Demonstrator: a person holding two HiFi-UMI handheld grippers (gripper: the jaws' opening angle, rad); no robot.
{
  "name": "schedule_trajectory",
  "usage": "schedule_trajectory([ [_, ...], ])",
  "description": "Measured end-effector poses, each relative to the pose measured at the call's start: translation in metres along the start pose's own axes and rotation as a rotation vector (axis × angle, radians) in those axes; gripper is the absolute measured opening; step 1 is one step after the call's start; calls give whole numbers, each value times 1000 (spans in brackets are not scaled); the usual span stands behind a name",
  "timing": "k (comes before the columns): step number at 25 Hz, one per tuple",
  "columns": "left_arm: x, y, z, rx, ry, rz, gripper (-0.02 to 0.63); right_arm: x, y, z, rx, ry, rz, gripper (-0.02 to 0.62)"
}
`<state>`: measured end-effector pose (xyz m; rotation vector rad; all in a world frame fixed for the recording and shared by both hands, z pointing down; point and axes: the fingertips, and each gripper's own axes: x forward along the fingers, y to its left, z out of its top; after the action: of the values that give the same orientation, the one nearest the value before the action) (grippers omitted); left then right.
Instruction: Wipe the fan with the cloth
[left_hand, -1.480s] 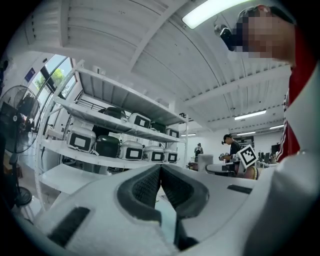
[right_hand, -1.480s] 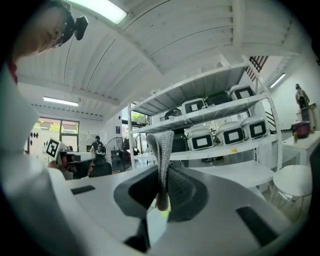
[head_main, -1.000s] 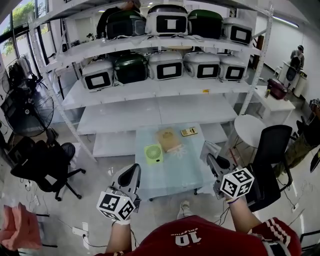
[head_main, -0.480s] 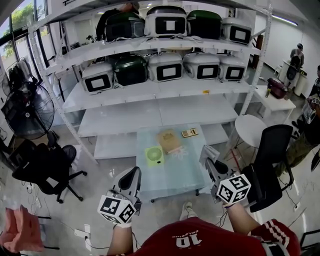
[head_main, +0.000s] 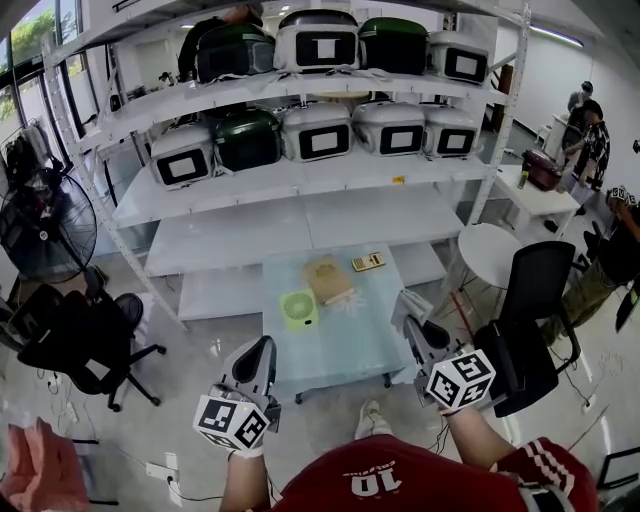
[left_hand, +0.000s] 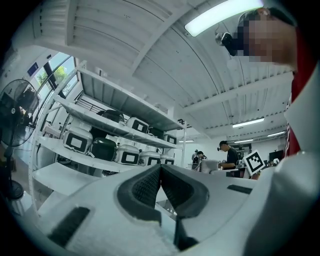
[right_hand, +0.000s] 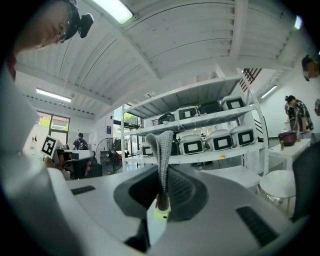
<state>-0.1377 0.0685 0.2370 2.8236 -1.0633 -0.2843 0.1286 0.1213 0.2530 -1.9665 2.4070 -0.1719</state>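
Head view: the small green fan (head_main: 299, 308) stands near the middle of the glass desk (head_main: 350, 345), below the white shelving, with neither gripper near it. The right gripper (head_main: 413, 324) is clamped on a grey knitted cloth (head_main: 407, 302), whose free end sticks up past the jaw tips; the right gripper view shows the fabric pinched between the pads. The left gripper (head_main: 263, 350) has its jaws pressed together with nothing between them, as the left gripper view confirms. Both grippers hang at the near edge of the desk, well apart from the fan.

Progress, as judged: the cloth is in hand, so pick-up is done; the reach to the fan and all wiping remain. No contact between cloth and fan is visible.

Compared with one second earlier, the layout on the desk is unchanged. The right gripper's marker cube sits slightly lower and further left in the view, and both grippers stay short of the fan.
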Motion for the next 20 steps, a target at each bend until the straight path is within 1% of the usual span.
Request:
schedule_trajectory([
  [7, -9, -3, 0, 27, 9, 19, 3, -4, 4, 2, -20, -10, -18, 20],
  [20, -17, -4, -2, 5, 1, 19, 3, -10, 5, 0, -26, 4, -34, 20],
])
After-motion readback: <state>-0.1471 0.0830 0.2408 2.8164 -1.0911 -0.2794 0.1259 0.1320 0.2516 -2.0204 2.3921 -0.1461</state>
